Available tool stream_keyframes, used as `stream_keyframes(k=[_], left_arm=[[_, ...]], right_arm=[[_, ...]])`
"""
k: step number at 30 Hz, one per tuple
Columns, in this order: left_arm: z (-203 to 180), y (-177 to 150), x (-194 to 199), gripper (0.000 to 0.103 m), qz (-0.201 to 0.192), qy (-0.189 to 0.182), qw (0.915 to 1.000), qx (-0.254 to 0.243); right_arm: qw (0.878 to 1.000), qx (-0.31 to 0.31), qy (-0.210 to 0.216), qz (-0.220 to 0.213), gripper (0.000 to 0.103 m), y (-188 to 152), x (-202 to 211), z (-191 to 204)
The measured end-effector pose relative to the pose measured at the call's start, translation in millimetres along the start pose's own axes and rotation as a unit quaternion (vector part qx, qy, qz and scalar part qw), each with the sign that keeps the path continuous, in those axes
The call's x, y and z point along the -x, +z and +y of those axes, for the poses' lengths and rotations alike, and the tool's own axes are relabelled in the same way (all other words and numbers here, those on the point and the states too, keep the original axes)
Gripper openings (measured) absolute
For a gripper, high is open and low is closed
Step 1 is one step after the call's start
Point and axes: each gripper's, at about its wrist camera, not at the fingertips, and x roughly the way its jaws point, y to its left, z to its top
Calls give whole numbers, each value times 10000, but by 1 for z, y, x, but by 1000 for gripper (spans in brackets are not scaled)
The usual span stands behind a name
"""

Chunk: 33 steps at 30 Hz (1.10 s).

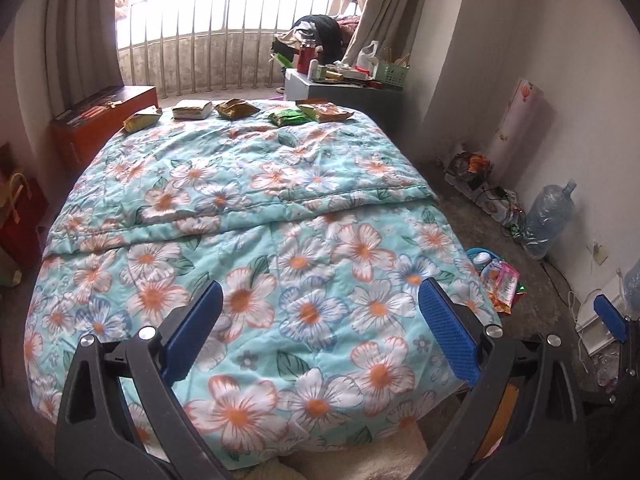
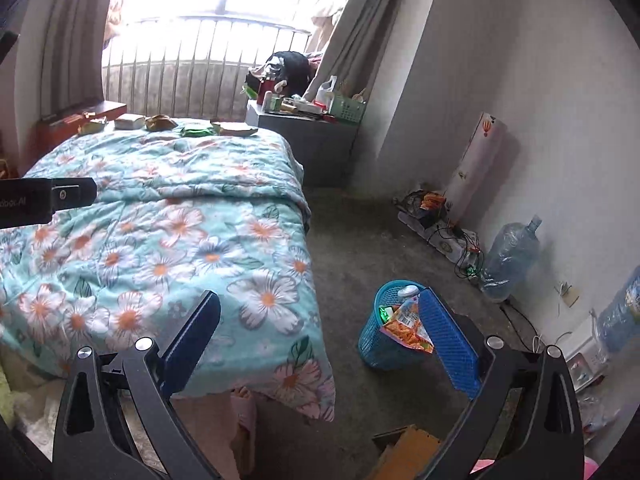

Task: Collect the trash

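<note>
Several snack wrappers lie in a row at the far end of the floral quilt point(image 1: 256, 240): a yellow packet point(image 1: 142, 119), a pale box point(image 1: 192, 109), a brown-yellow packet point(image 1: 237, 109), a green packet point(image 1: 289, 117) and an orange packet point(image 1: 326, 111). My left gripper point(image 1: 320, 320) hangs open over the near half of the bed, nothing between its blue pads. My right gripper point(image 2: 320, 336) is open and empty above the bed's near right corner. A blue mesh basket point(image 2: 380, 348) on the floor holds wrappers and a bottle; its right side is hidden behind my right finger point(image 2: 448, 340).
A grey nightstand point(image 2: 308, 140) crowded with clutter stands by the bed's far right corner. Along the right wall lie a power strip with cables point(image 2: 444, 240) and a big water bottle point(image 2: 508, 260). A red box point(image 1: 104, 120) sits far left. Cardboard point(image 2: 408, 452) lies near my right gripper.
</note>
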Motion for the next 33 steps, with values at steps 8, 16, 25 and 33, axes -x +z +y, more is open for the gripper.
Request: stream_keyframes(k=[8, 16, 25, 33], left_arm=[[1, -15, -1, 94, 369, 313, 9988, 100], [-6, -15, 2, 94, 453, 392, 9982, 88], [-30, -17, -1, 94, 527, 296, 9981, -145], [-45, -17, -1, 94, 504, 245, 9978, -339]], right_arm=[[9971, -527, 351, 410, 96, -17, -3, -9], [9928, -956, 221, 693, 96, -33, -9, -34], [9908, -1113, 80, 767, 96, -44, -12, -50], [9897, -1213, 36, 758, 96, -45, -13, -58]])
